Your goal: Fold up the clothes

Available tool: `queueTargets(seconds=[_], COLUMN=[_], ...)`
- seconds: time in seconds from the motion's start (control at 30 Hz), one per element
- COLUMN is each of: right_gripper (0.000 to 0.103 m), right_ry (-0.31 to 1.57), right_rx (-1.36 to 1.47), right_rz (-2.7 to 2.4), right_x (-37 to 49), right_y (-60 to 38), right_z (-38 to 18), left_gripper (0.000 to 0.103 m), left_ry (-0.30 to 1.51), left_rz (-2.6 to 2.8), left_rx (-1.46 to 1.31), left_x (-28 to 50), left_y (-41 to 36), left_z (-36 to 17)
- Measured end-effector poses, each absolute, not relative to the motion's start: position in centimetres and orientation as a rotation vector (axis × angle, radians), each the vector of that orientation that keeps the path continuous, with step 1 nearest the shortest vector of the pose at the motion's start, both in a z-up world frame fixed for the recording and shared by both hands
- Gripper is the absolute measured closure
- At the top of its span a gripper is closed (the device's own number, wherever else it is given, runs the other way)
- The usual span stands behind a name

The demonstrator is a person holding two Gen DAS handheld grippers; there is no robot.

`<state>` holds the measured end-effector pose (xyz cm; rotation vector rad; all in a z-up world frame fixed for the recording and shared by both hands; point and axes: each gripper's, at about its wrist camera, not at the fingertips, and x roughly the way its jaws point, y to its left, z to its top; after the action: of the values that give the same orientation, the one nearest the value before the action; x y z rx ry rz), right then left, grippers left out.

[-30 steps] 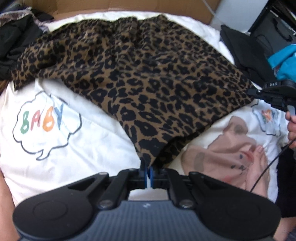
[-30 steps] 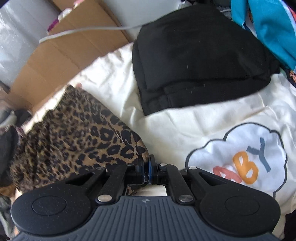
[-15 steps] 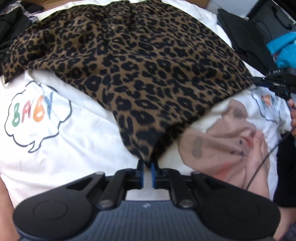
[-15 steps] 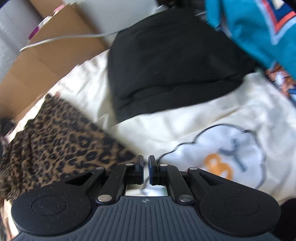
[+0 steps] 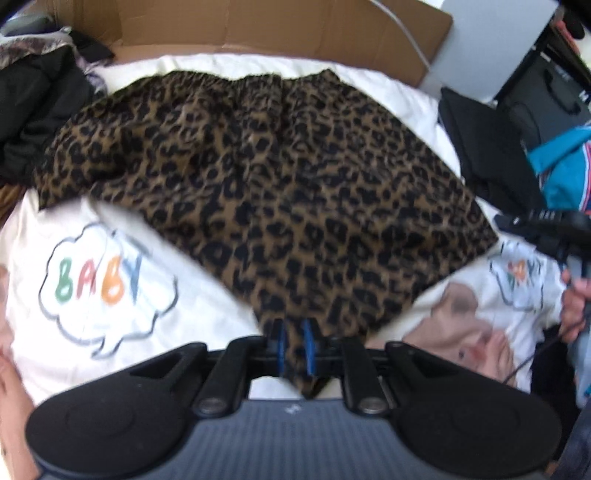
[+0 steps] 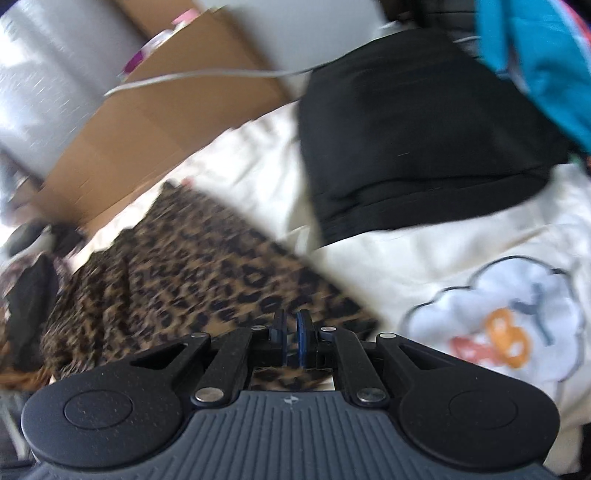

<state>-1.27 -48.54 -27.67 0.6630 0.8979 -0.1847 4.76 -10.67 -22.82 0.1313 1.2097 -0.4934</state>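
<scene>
- A leopard-print garment (image 5: 280,177) is spread flat across the middle of a white printed sheet (image 5: 221,325). Its gathered edge lies at the far side and one corner is drawn towards the left wrist camera.
- That near corner is caught in the left gripper (image 5: 295,343). Its jaws have just been opening a little, and the narrow gap between the blue pads is filled with bunched leopard fabric, which is pinched there.
- The garment's right-hand corner is drawn out to the tip of the right gripper (image 6: 290,332). Its jaws are almost fully closed, with only a sliver between the pads, and leopard fabric is seen under and behind them, so the edge appears to be nipped.
- A cloud drawing with the word BABY (image 5: 110,280) is printed on the sheet to the left of the garment. A second such cloud is seen near the right gripper.
- A person's hand (image 5: 572,306) is seen at the right edge, behind the right gripper.
- A folded black garment (image 6: 406,147) lies on the sheet beyond the leopard one, apart from it.
- A turquoise garment (image 6: 535,55) lies next to the black one.
- A dark heap of clothes (image 5: 33,110) is piled at the sheet's left edge.
- Flattened cardboard (image 5: 258,26) stands behind the sheet.
</scene>
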Motion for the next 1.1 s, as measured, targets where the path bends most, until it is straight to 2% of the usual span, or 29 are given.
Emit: queueTargets(seconds=[0.2, 0.33, 0.5, 0.7, 1.1], right_gripper=[0.094, 0.065, 0.065, 0.065, 0.064], right_ry=[0.940, 0.980, 1.067, 1.073, 0.968], right_rx=[0.636, 0.586, 0.554, 0.519, 0.580], right_rz=[-0.059, -0.040, -0.069, -0.066, -0.003], right_x=[0.3, 0.6, 0.3, -0.2, 1.0], right_y=[-44.6, -43.0, -42.7, -42.7, -42.6], right_z=[-28.8, -29.6, -31.3, -30.2, -28.0], left_gripper=[0.091, 0.091, 0.092, 0.091, 0.091], left_ry=[1.244, 1.345, 1.412, 1.377, 1.186], left_rz=[-0.503, -0.488, -0.490, -0.562, -0.522], left_rx=[0.144, 0.135, 0.143, 0.178, 0.311], left_x=[5.5, 4.4, 2.7, 3.3, 14.0], left_y=[-12.5, -12.5, -12.3, -13.2, -11.2], left_z=[-26.2, -29.2, -30.5, -26.7, -19.0])
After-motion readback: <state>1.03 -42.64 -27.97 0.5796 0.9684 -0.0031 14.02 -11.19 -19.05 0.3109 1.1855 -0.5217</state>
